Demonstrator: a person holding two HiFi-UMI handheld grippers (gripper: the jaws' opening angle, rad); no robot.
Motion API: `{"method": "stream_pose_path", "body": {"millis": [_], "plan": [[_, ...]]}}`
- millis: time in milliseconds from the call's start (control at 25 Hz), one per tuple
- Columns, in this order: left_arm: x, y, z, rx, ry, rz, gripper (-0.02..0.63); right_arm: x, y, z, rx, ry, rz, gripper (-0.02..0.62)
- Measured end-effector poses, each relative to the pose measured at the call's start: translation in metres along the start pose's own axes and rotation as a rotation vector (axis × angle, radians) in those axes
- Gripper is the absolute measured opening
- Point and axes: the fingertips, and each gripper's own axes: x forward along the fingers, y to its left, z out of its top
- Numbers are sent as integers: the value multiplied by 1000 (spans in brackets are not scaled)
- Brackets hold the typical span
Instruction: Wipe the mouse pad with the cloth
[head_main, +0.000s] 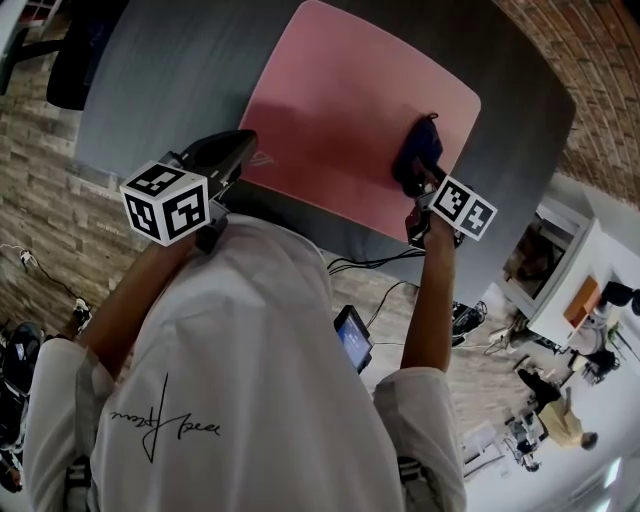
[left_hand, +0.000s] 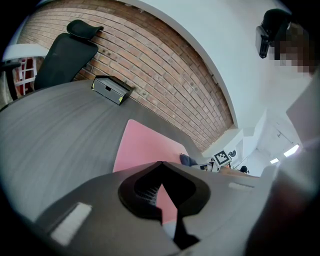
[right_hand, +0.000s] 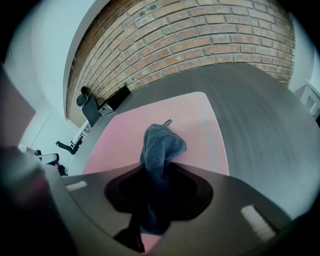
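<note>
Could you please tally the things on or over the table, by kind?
Grippers: 2 (left gripper, right gripper)
Mouse pad: 1
Cloth: 1
Box: 1
Total: 5

Even soft daylight; fisheye edges warped, vignetted; slight blur.

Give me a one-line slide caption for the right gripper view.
Right gripper holding a dark blue cloth on the pink mouse pad, grey table and brick wall beyond.

Fuzzy cloth (right_hand: 160, 145), seemingly matt mouse pad (head_main: 340, 110)
</note>
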Motion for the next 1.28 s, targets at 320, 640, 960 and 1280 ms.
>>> {"method": "stream_pose_path", "body": {"millis": [320,640,960,1280], "plan": [[-2,2,3,12,4,9,12,-6,-17,7,1,7,-29,114],[3,2,2,30,17,12,12,-12,-40,17,15,-8,-76,115],[3,3,1,23,20,15,12,-12,-52,30,16,-18,-104,115],[-1,7,0,10,8,26,12,-6,-55,44,-16,-15,-123,114]]}}
